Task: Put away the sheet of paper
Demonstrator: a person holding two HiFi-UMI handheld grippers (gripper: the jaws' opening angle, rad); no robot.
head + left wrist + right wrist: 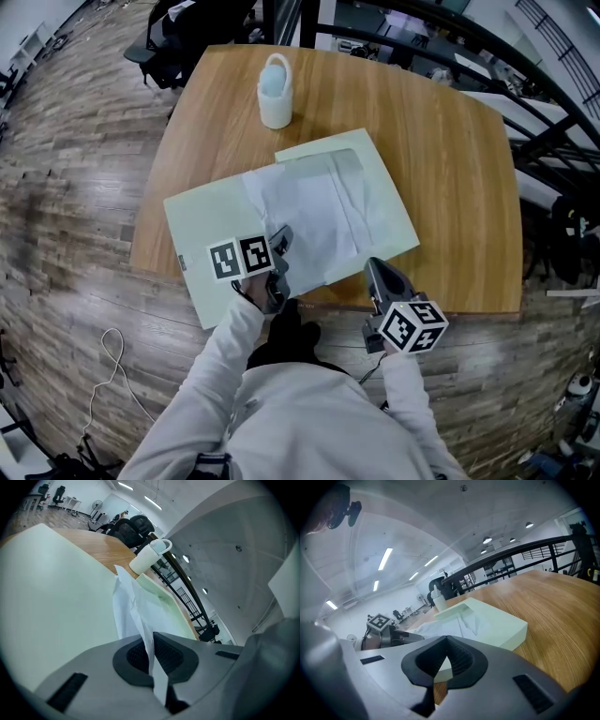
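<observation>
sheet of paper (314, 220) lies rumpled across the middle of the open pale green folder (202, 230); all places below are taken from that folder. left gripper (279, 246) sits at the folder's near edge, jaws closed tight on the sheet's near edge. the left gripper view shows the paper rising thin from between the pads, lifted off the folder's inner face there. judged: an edge pinch so the sheet can be drawn flat and square rather than pushed and creased. right gripper (380, 277) is just off the folder's near right corner, jaws drawn together with nothing in them, aimed at that corner, probably ready to steady or fold the cover. white cup (275, 92) stands beyond the folder's far edge, apart from it. folder's near left corner overhangs the counter (450, 169). cover not yet shut.
</observation>
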